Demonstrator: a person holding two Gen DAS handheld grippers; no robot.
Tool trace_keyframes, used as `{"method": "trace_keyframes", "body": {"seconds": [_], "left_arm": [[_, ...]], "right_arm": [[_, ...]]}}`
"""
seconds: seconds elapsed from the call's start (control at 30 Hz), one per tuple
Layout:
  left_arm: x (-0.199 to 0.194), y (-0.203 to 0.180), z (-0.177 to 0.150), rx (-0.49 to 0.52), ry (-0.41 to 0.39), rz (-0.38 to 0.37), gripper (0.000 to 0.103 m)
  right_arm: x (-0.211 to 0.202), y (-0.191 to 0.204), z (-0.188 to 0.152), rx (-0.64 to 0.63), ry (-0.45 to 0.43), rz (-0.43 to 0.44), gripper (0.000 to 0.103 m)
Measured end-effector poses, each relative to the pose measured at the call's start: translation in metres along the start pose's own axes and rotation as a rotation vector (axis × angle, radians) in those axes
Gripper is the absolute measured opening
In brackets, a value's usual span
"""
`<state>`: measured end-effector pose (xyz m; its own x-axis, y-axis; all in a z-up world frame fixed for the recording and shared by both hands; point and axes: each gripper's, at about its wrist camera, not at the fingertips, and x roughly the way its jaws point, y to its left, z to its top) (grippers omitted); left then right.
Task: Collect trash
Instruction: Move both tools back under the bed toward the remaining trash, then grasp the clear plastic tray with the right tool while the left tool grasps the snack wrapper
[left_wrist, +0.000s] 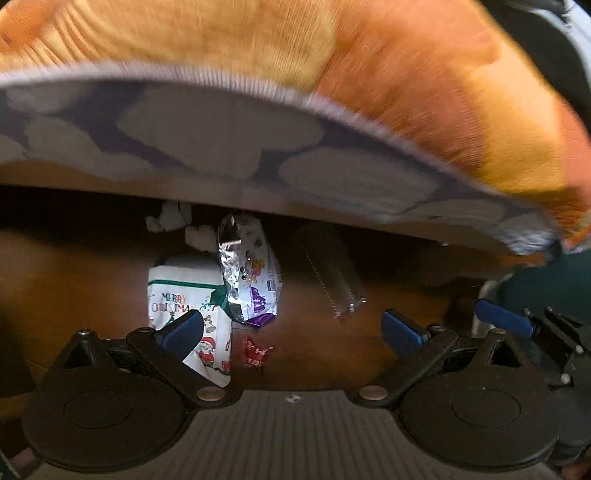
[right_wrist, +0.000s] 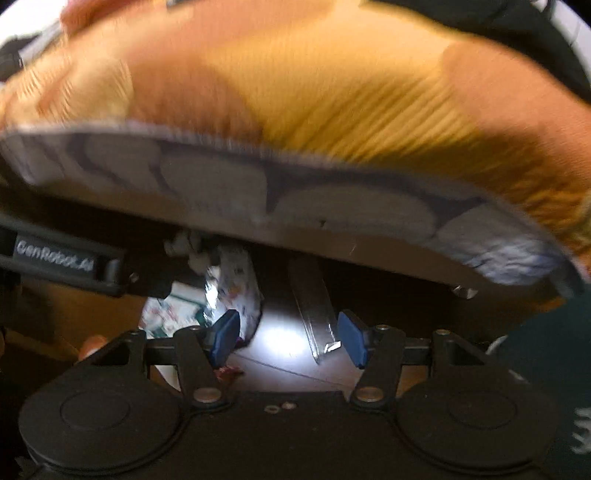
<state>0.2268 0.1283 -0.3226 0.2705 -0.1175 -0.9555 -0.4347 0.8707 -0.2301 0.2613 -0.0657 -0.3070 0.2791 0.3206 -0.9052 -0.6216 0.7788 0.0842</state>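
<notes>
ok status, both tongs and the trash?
Left tongs open, empty. Right tongs open, empty. Foil snack bag, clear wrapper, Christmas napkin on floor. Cushion overhangs.

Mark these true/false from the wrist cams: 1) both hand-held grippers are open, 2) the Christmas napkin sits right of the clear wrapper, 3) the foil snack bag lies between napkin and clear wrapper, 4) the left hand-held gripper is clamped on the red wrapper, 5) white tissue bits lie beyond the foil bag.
1) True: the left hand-held gripper and right hand-held gripper both stand open, holding nothing.
2) False: the Christmas napkin lies left of the clear wrapper.
3) True: the foil snack bag lies between them.
4) False: the red wrapper lies loose on the floor.
5) True: white tissue bits lie beyond it, near the cushion edge.
</notes>
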Motion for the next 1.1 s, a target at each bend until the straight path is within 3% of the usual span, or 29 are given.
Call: {"method": "trace_keyframes", "body": {"seconds": [0.13, 0.3, 0.8, 0.93, 1.1], "left_arm": [[0.047, 0.006, 0.005, -0.020, 0.034, 0.026, 0.103], [0.101, 0.004, 0.004, 0.057, 0.060, 0.104, 0.103], [0.199, 0.028, 0.022, -0.007, 0.094, 0.104, 0.101], [0.219, 0.030, 0.024, 0.001, 0.117, 0.110, 0.095], [0.237, 0.025, 0.023, 0.027, 0.150, 0.101, 0.068]], "right_arm": [[0.044, -0.008, -0.001, 0.034, 0.069, 0.012, 0.059], [0.093, -0.022, -0.002, 0.035, 0.116, -0.016, 0.059], [0.198, -0.038, -0.011, -0.066, 0.201, -0.018, 0.058], [0.214, -0.039, -0.013, -0.069, 0.224, -0.002, 0.056], [0.230, -0.040, -0.015, -0.072, 0.240, -0.027, 0.055]]}}
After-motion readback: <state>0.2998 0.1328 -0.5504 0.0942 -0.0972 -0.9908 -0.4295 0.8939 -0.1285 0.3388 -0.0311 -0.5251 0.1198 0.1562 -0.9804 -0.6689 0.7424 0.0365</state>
